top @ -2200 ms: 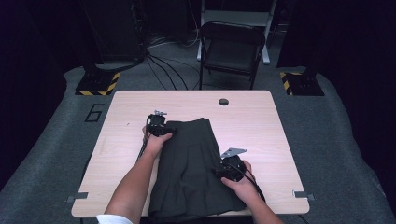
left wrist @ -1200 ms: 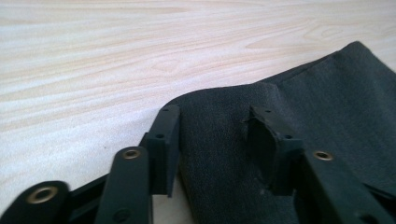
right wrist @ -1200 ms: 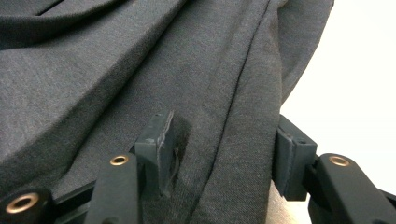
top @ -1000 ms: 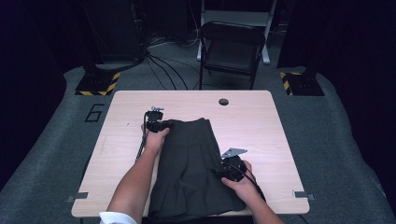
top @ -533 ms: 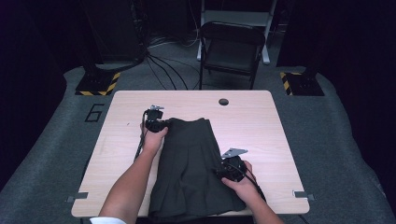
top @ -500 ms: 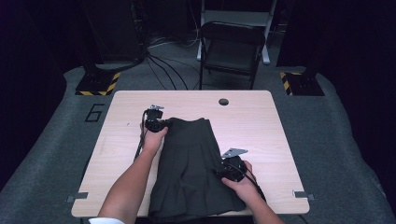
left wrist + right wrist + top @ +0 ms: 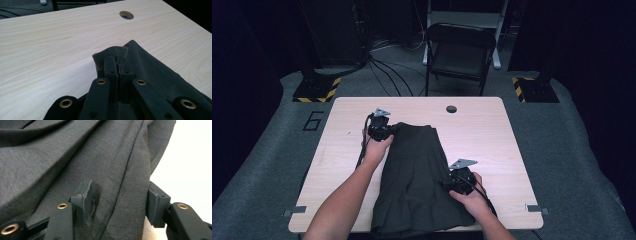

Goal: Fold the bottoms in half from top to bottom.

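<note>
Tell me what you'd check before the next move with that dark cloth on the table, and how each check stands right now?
1. Left gripper has a hold on the dark garment: ok, its fingers have just closed on a corner fold.
2. Pinched corner lifted off the table: ok, it puckers up above the wood.
3. Right gripper has a hold: not ok, its fingers stand apart with cloth between them.
4. Cloth fully on the table: not ok, the near hem reaches the front edge.
5. Layers caught by the left fingers: cannot tell.
</note>
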`<state>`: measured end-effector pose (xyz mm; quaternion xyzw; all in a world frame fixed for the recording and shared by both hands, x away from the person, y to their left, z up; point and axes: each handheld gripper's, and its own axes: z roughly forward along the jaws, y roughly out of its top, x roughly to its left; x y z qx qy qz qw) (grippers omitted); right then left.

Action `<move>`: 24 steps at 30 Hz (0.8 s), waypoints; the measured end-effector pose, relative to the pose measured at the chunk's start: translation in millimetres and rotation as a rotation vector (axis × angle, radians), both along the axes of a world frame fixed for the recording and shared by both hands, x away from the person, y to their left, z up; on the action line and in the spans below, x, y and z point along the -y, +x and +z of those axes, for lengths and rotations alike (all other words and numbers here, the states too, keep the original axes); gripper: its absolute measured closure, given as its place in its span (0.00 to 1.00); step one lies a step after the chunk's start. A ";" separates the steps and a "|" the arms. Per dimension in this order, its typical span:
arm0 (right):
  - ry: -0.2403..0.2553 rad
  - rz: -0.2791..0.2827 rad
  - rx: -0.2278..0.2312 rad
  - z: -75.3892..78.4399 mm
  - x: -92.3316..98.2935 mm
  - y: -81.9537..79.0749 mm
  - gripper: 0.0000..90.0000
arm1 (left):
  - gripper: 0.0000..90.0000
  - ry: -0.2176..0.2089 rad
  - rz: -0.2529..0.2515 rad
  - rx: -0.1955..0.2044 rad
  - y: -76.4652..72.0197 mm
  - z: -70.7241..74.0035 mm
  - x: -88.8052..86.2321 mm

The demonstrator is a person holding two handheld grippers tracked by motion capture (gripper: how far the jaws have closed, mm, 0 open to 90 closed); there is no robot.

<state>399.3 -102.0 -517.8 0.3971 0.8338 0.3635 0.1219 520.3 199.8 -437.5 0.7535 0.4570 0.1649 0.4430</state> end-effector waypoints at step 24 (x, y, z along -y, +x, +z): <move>-0.032 -0.039 -0.022 3.2 0.8 1.3 0.50 | 0.98 0.008 -0.331 0.128 -90.1 8.8 23.3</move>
